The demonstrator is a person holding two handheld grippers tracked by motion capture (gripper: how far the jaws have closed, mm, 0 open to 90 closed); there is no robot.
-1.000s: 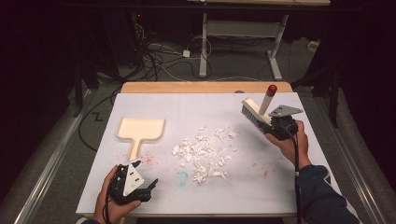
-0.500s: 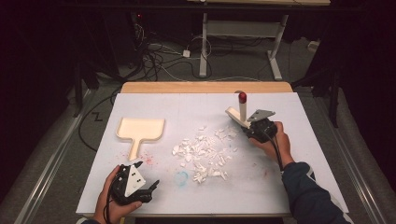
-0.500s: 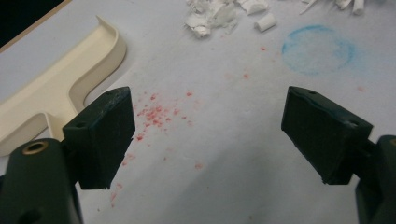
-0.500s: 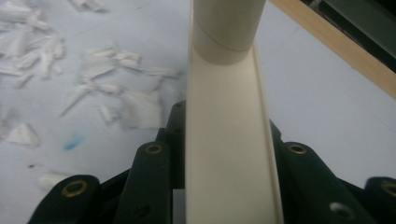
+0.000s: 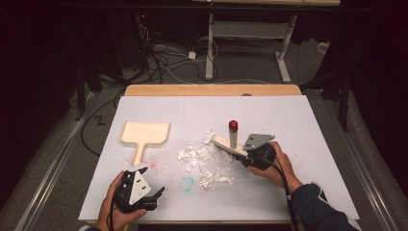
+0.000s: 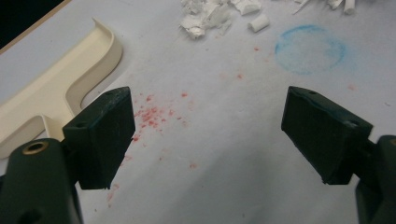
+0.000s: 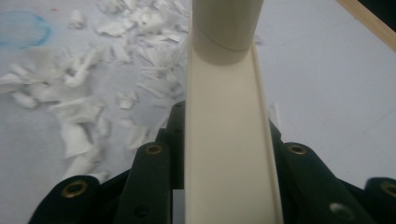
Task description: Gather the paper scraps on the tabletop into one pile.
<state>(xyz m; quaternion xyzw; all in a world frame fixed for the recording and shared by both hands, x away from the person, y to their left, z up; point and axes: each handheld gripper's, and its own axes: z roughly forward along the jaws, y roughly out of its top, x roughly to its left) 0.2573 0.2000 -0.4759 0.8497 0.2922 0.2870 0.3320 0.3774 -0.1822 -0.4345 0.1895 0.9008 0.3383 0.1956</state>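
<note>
1. right gripper (image 5: 251,155) at the middle of the table's right half, clamped on the cream brush (image 5: 230,146); jaws pressed against both sides of the brush's long back in the right gripper view.
2. brush head low at the right rim of the pile of white paper scraps (image 5: 206,161); red-tipped handle (image 5: 233,127) upright above it.
3. scraps spread over the middle of the white table (image 5: 308,125), some just beside the brush's near end (image 7: 229,154).
4. left gripper (image 5: 153,198) near the front left corner of the table, held in a hand (image 5: 111,211), jaws spread wide with nothing between them.
5. cream dustpan (image 5: 144,133) flat on the left half of the table, handle toward the front edge, well apart from the brush.
6. faint blue ring (image 6: 310,49) and red specks (image 6: 152,114) on the surface between left gripper and scraps.
</note>
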